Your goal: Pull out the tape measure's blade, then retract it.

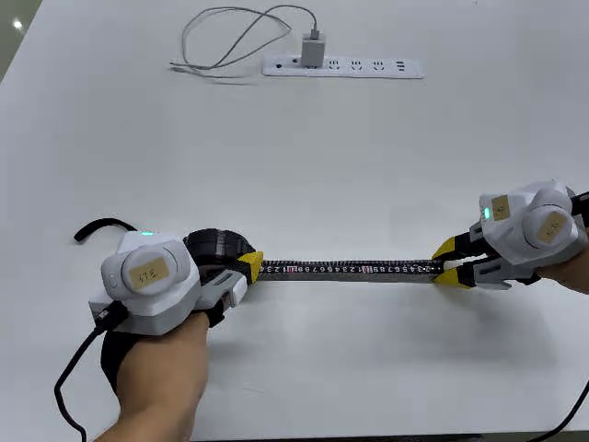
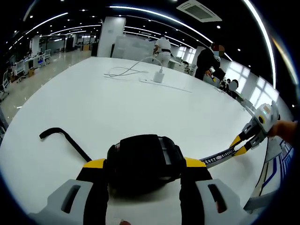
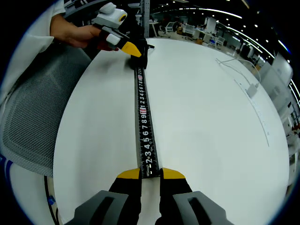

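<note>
Black, rounded tape measure case (image 1: 216,249) at left of white bench (image 1: 304,166), toward near edge. Clamped between yellow-tipped jaws of L gripper (image 1: 249,267), jaws pressed against case's two sides; left gripper view has case sitting snug in the gap. Gripper body white, held from below by a hand (image 1: 161,368). Black strap (image 1: 97,226) off case's far-left side, lying curved on bench.

Running right from case: blade (image 1: 350,269), extended a good way. Dark face w/ white numerals & tick marks, a red mark or two partway along. Stretched straight & low over bench between the two grippers; cannot tell if touching surface. In right gripper view, single digits readable nearest the jaws, then a red figure, then smaller-looking figs on toward case.

At right, R gripper (image 1: 448,263) pinched tight on blade's free end, yellow tips close together w/ blade end between them. End hook too small to make out. White body w/ small green light on top, same as on L gripper.

Well apart from all this, near far edge of bench: white power strip (image 1: 342,66), white charger (image 1: 314,48) plugged in toward its left end, pale cable (image 1: 235,37) looping off to left.
</note>
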Available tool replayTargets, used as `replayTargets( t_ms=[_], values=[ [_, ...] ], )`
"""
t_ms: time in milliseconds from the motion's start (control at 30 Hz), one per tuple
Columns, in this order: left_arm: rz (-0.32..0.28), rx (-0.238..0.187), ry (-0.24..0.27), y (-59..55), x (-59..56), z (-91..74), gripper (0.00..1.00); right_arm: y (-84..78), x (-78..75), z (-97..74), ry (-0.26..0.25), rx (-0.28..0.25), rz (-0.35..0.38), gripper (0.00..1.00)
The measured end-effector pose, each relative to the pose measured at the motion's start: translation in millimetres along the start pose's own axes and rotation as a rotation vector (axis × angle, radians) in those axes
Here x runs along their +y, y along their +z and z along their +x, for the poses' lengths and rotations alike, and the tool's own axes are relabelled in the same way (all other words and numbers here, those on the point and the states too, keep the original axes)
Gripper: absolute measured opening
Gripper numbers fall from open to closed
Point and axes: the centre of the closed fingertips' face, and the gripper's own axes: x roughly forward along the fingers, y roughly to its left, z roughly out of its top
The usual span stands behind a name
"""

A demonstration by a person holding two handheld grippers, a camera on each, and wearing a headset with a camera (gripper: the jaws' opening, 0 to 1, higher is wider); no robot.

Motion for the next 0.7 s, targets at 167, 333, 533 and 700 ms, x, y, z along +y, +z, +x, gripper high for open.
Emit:
replayTargets(
  t_ms=[167, 333, 533, 700],
  values=[
    [-0.001, 0.0, -0.001, -0.2, -0.5, 0.0, 0.57, -0.2, -0.2, -0.2, -0.002, 0.003, -0.005, 0.1],
    [-0.005, -0.003, -0.008, -0.4, -0.6, -0.3, 0.57, 4.0, -2.1, -1.2, -0.013, -0.002, -0.012, 0.1],
    [-0.01, -0.003, -0.012, -1.0, -0.4, -0.2, 0.57, 7.5, -3.2, -1.5, -0.016, -0.006, -0.016, 0.1],
    [-0.022, -0.004, -0.017, -1.1, 0.4, -0.6, 0.57, 15.5, -4.5, 0.4, -0.017, -0.016, -0.02, 0.1]
  ],
)
